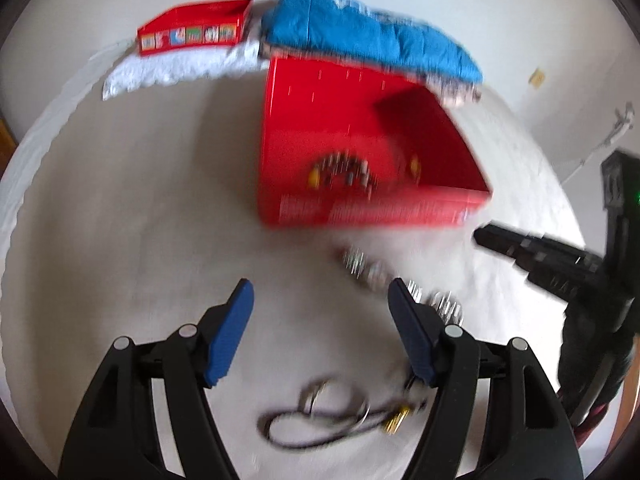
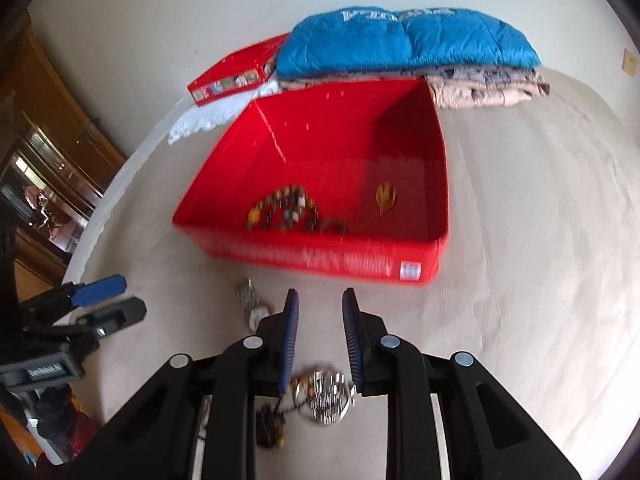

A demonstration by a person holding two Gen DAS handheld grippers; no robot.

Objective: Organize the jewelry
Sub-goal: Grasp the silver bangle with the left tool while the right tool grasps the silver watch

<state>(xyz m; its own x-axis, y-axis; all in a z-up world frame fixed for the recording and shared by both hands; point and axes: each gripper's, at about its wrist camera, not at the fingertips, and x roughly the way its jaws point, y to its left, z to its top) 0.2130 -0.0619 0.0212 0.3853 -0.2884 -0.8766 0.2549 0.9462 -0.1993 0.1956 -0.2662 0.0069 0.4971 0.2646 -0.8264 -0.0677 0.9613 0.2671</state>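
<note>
An open red box [image 1: 304, 212] [image 2: 312, 256] stands on the beige bed and holds a beaded bracelet [image 1: 344, 172] [image 2: 288, 208] and a small gold piece [image 1: 414, 166] [image 2: 386, 198]. In front of it lies a silver chain [image 1: 368, 268] [image 2: 252, 304]. My left gripper [image 1: 320, 292] [image 2: 120, 298] is open above the bed, its right pad beside that chain. A black cord necklace [image 1: 320, 420] [image 2: 270, 428] with rings lies under it. My right gripper [image 2: 320, 294] [image 1: 492, 236] keeps a narrow gap with nothing between the pads. A blurred silver piece [image 2: 324, 400] lies on the bed below it.
A folded blue quilt [image 1: 372, 36] [image 2: 408, 40] on a patterned blanket [image 2: 488, 92] lies behind the box. A shallow red lid [image 1: 196, 28] [image 2: 236, 72] rests on white lace cloth [image 1: 180, 68]. Wooden furniture [image 2: 48, 120] stands at the left, off the bed.
</note>
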